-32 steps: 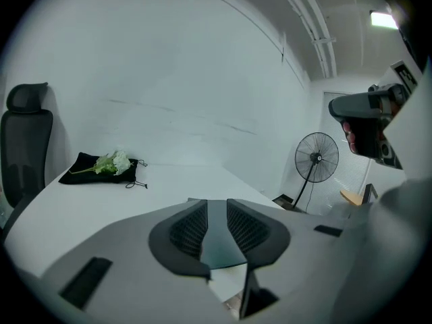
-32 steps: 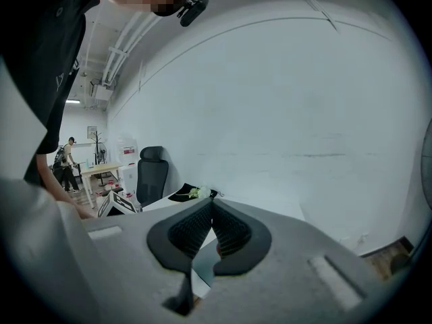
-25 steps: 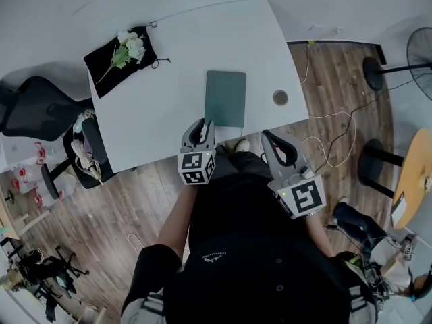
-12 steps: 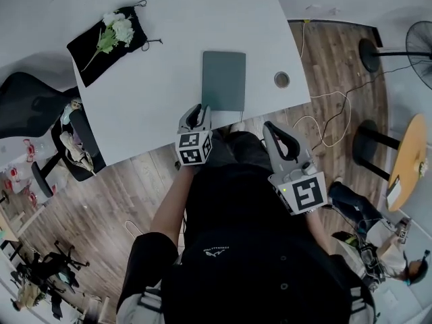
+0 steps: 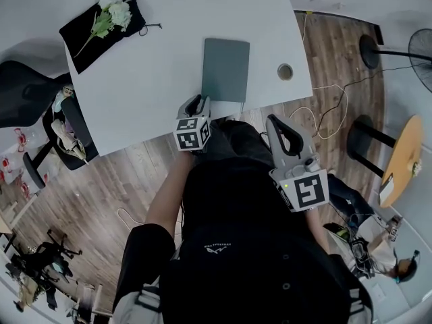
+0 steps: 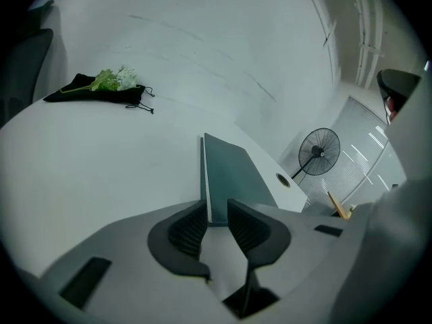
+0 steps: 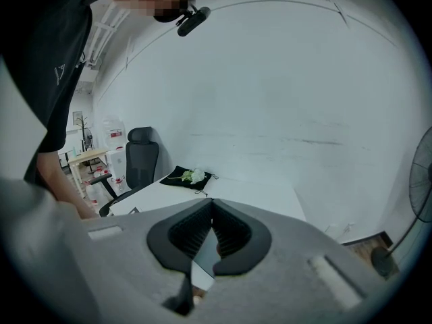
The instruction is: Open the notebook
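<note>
Nothing of the opening is done as yet: the notebook [image 5: 226, 69] lies shut and flat on the white table [image 5: 155, 73], cover down, just ahead of the left gripper [image 5: 196, 102] and slightly to its right; that gripper's jaws stand narrowly apart with nothing clamped between them, and in the left gripper view the notebook's near left corner sits in line with the gap; I judge the whole job remains, namely getting a jaw onto the cover's edge and swinging it over. The right gripper [image 5: 273, 120] hangs back off the table edge, well short of the notebook, jaws closed tip to tip and empty. Whether the left jaws already touch the near edge I cannot tell, since the gripper body covers the corner in both views; which long side is the spine is also unclear. Far ahead and to the left of the left gripper lies a black pouch [image 5: 101, 27] with white flowers [image 5: 116, 13]; ahead to its right a round cable hole [image 5: 285, 71]; the person's torso hides the floor below.
</note>
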The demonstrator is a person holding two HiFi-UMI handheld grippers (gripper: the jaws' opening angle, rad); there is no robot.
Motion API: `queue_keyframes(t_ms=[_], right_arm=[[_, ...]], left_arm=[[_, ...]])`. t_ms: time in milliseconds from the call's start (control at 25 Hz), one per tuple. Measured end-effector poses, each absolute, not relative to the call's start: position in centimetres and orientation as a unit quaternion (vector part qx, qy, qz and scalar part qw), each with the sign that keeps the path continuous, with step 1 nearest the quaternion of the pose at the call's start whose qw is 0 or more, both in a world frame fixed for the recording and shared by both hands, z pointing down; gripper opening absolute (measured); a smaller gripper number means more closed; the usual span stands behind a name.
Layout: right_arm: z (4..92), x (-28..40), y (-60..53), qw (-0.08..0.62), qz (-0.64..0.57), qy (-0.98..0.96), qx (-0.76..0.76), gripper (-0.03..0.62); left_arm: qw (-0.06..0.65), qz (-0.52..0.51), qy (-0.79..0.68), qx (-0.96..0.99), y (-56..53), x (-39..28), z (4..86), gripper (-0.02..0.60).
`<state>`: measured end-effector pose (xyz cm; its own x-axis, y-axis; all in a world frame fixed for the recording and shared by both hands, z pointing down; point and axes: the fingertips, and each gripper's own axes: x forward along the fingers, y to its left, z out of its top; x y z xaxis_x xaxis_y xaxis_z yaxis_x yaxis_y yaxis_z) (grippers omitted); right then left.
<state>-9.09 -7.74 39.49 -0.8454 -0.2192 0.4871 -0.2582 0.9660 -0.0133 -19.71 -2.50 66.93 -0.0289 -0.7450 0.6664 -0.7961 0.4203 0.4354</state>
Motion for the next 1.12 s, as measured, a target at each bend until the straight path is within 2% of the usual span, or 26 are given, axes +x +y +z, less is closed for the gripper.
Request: queue_keyframes(t_ms=[560,1120], right_arm=[[40.3,-8.3,-7.5,0.26,0.035,-0.956,0.132,0.005],[39.9,-7.2,-7.1,0.229,0.035,-0.963,0.135,0.005]], left_arm=[[0.485,0.011,-0.697,0.529,-2.7,-19.1,67.9,0.094],[0.465,0.014,-0.72,0.515,-2.4,-19.3,66.3,0.02]])
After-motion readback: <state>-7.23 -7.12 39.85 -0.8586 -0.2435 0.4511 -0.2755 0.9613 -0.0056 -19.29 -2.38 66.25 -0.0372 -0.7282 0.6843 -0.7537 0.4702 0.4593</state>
